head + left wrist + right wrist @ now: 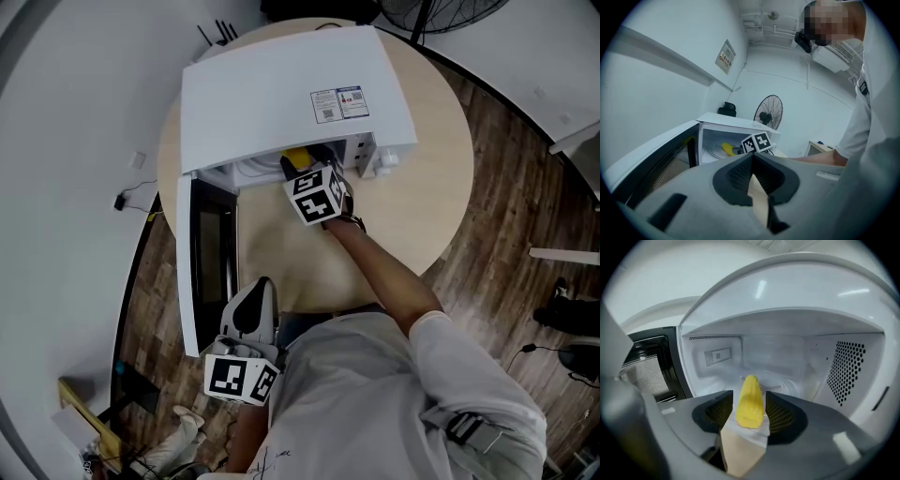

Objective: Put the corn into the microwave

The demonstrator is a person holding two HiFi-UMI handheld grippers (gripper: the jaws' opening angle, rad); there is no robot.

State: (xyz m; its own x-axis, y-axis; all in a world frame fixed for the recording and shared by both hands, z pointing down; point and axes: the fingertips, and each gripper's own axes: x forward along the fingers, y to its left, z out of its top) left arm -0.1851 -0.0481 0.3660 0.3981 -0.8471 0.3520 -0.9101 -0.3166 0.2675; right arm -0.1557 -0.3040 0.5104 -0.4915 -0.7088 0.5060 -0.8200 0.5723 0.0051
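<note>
**A:** Where is the corn [750,408]?

**B:** It lies on the floor of the microwave [281,94], close to the front opening, pointing end-on into the cavity.

**A:** And the right hand-held gripper [749,401]?

**B:** It is at the mouth of the microwave. Its jaws stand fairly wide on either side of the cob, and a sliver of gap shows on each side, so the pads aren't pressing. I'd say the corn rests on its own.

**A:** What could go wrong from here?

**B:** Those gaps are slim. If the gripper pulls back at a slant, or the jaws narrow on the way out, a pad could catch the cob and drag it towards the sill. It is round, so it could also roll out onto the tabletop [412,187].

**A:** Anything else?

**B:** The door [192,272] hangs open at the left. The left hand-held gripper [751,161] waits low on that side with its jaws together at the tips and nothing between them. If it swings the door early, the door would strike the right arm. A cob left too near the front might also stop the door closing.
</note>
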